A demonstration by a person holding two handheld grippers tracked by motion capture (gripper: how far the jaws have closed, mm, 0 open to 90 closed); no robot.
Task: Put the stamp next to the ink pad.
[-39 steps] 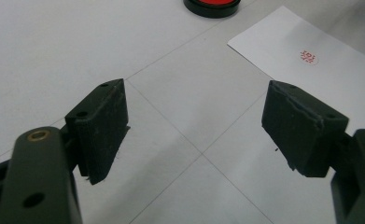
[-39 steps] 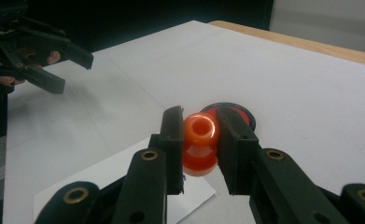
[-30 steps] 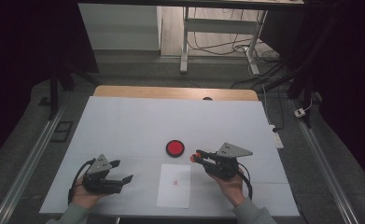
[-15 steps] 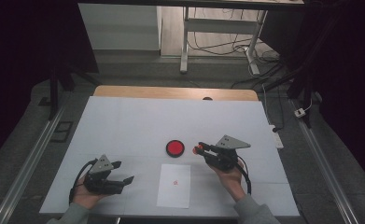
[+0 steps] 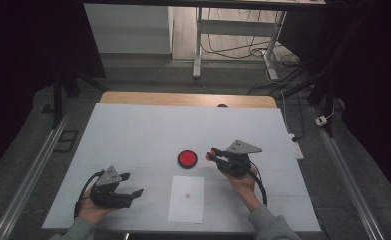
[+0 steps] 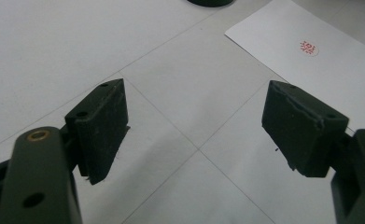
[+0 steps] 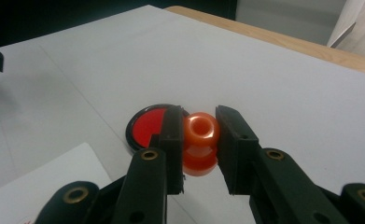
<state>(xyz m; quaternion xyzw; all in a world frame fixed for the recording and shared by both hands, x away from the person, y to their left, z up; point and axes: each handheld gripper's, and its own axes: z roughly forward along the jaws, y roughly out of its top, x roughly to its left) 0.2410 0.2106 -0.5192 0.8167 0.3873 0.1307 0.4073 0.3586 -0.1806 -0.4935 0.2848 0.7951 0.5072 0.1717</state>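
While the left gripper rests low on the near left of the worktop, its fingers stand wide apart with nothing between them, only bare white surface and a corner of the paper sheet beyond. The right gripper is closed on an orange-red stamp, which sits upright between the two black fingers, pinched at its sides, its rounded top with a small hollow facing the camera in the right gripper view. Just behind the stamp in that view lies the ink pad, a round black dish with a red centre; from above, the ink pad is just to the left of the gripper's tips, close but, as far as the dim high view lets me judge, not touching. The paper sheet lies nearer the person, between the two hands, with a small red mark printed near its middle.

Against the picture of a second ago, the right gripper has travelled away from the paper and farther up the worktop, so the stamp is now level with the ink pad instead of over the sheet's upper corner. The left gripper has stayed nearly where it was, its fingers just as open. Pad and paper have not shifted.
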